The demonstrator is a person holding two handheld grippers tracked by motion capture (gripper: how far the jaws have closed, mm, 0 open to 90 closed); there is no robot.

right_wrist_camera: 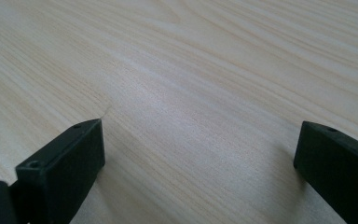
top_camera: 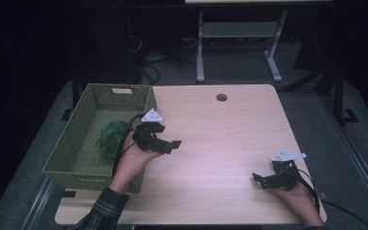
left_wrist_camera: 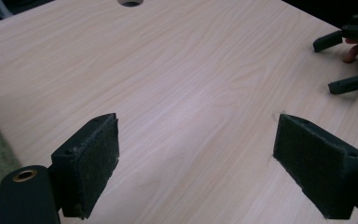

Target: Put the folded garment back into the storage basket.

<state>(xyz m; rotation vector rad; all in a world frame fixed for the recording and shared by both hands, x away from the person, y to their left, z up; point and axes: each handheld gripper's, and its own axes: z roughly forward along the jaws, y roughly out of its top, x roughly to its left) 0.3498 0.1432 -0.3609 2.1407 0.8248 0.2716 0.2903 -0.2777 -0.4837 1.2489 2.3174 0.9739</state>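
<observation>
In the high view my left gripper (top_camera: 168, 136) hovers over the left part of the wooden table (top_camera: 220, 134), just right of a green woven basket (top_camera: 91, 120), and points right. In its own view the left gripper (left_wrist_camera: 196, 126) is open, with bare wood between the pads (left_wrist_camera: 93, 163). My right gripper (top_camera: 260, 179) rests low near the table's front right and points left. In its own view the right gripper (right_wrist_camera: 198, 128) is open and holds nothing. A crumpled green object (top_camera: 111, 138) lies inside the basket.
A round cable hole (top_camera: 221, 97) sits near the table's far edge, the same hole (left_wrist_camera: 130, 2) at the top of the left gripper view. The right gripper (left_wrist_camera: 335, 63) also appears there at the upper right, open. Behind the table stands a grey desk frame (top_camera: 239, 43).
</observation>
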